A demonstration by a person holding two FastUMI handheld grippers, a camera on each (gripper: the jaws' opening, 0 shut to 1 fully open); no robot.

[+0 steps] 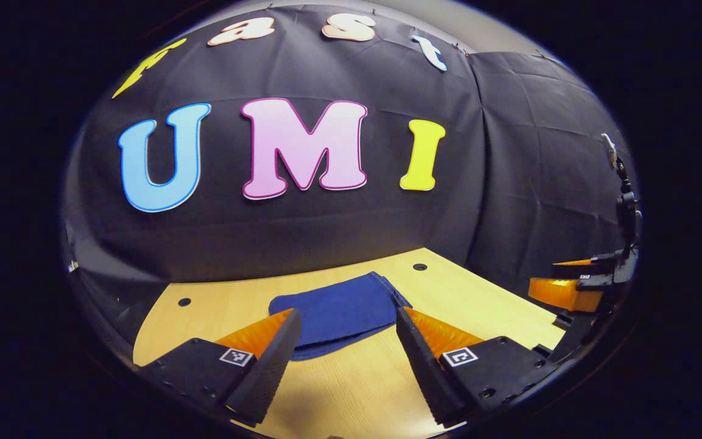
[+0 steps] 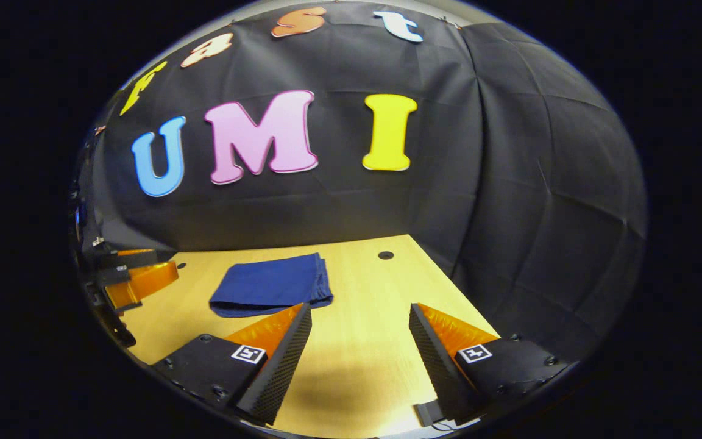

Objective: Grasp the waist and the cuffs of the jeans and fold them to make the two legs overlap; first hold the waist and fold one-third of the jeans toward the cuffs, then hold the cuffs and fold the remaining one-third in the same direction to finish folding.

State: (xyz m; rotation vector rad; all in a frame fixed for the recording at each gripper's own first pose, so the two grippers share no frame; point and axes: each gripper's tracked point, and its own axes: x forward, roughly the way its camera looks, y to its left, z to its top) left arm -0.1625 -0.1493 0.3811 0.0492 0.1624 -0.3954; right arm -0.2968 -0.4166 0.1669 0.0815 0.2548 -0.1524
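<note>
The dark blue jeans lie folded into a compact rectangle on the wooden table, with stacked edges along their right side. My left gripper hovers above the table just short of the jeans, open and holding nothing. In the right gripper view the folded jeans rest ahead and to the left of my right gripper, which is open and apart from them, above bare wood. The right gripper also appears at the far right of the left gripper view, and the left gripper at the far left of the right gripper view.
The table has small round holes near its back edge. Black cloth walls close off the back and the right side. Bare wood lies to the right of the jeans and in front of them.
</note>
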